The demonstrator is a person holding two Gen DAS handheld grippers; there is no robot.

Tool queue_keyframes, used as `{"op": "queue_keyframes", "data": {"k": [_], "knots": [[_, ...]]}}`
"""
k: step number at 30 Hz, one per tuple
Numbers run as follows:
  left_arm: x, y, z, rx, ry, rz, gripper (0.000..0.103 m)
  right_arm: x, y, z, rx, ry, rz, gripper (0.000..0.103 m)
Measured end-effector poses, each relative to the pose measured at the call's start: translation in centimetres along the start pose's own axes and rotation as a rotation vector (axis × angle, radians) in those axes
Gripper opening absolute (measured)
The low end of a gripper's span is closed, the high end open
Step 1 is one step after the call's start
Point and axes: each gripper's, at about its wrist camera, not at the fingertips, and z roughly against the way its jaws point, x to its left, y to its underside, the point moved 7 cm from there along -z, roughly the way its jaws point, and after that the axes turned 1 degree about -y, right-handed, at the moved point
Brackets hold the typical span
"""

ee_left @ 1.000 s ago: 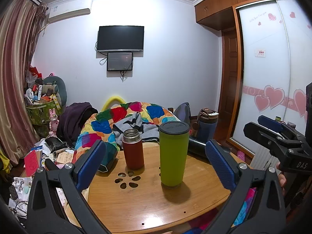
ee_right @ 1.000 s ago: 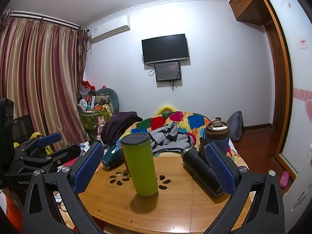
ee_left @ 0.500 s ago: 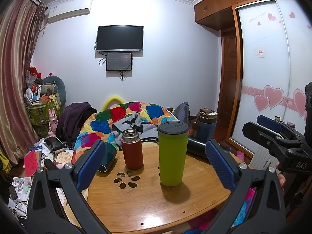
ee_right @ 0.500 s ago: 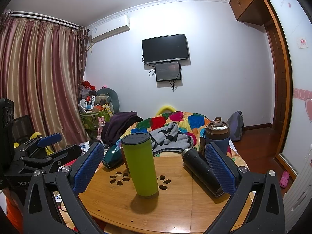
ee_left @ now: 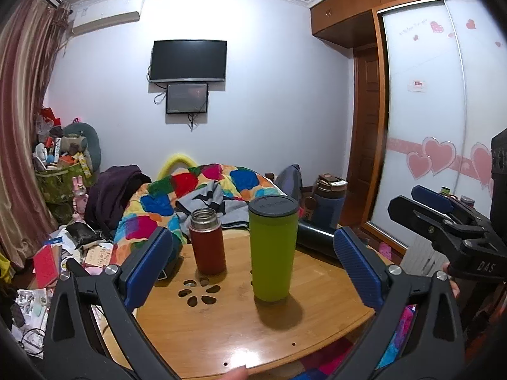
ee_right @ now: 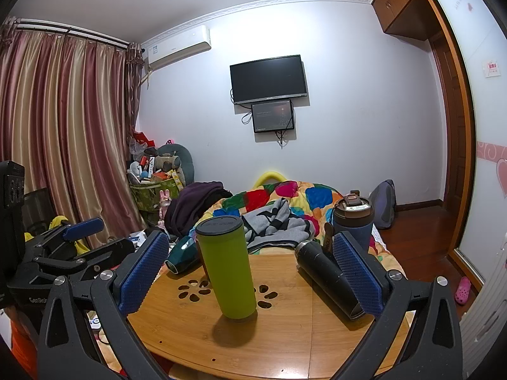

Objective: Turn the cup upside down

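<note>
Round bamboo table (ee_left: pixel 221 326) fills lower middle of both views. Tall lime-green plastic cup with dark grey cap end up (ee_left: pixel 273 247) stands upright at centre, wider end on top. Whether that end is lid or base: cannot tell, so scene fits cup right way up or already inverted.

Left gripper (ee_left: pixel 253 262) spread wide, holding nothing, short of cup. Right gripper (ee_right: pixel 250 272) likewise spread, empty.

Black flask lying on side (ee_right: pixel 329 281) partly behind right pad. Small red steel-necked bottle (ee_left: pixel 207 242) mostly hidden behind cup in right view.

Lime-green cup (ee_left: pixel 273 250), seemingly dark grey lid (ee_left: pixel 273 204).
</note>
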Motion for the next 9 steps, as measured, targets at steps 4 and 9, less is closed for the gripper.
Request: {"op": "queue_keyframes", "data": {"k": [4, 9], "knots": [[0.04, 0.06, -0.1, 0.002, -0.006, 0.002, 0.103, -0.01, 0.03, -0.09, 0.003, -0.002, -0.003, 0.103], [0.11, 0.19, -0.16, 0.008, 0.003, 0.012, 0.103, -0.08, 0.0, -0.13, 0.003, -0.002, -0.003, 0.103]]}}
